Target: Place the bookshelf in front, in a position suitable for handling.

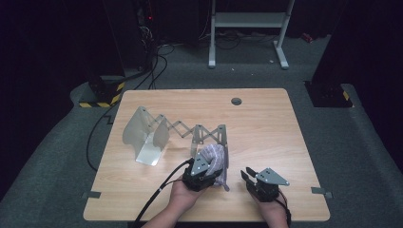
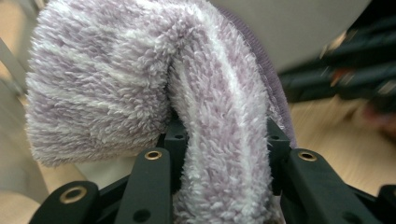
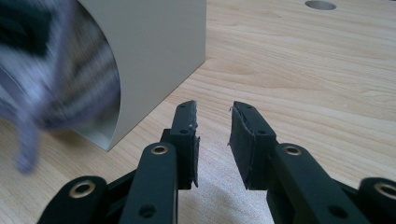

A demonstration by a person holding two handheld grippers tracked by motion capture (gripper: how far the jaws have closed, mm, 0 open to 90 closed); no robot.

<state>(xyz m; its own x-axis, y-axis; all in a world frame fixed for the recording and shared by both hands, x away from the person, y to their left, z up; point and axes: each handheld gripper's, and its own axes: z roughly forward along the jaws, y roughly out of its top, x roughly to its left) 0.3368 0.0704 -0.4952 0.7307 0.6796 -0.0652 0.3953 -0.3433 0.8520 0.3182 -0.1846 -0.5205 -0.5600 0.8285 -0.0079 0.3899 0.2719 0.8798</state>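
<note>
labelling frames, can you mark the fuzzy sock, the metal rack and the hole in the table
fuzzy sock [image 2: 140, 79], left gripper view, on its bulging striped part
metal rack [image 1: 151, 133], high view, on its left curved plate
table hole [image 1: 236, 100], high view, at its centre

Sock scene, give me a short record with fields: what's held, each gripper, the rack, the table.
held: fuzzy lilac-and-white sock
left gripper: shut on the sock, which bulges above the jaws
right gripper: open, nothing between the jaws, low over the table
rack: metal, accordion-style, with curved plates at both ends; sock at its near end
</note>
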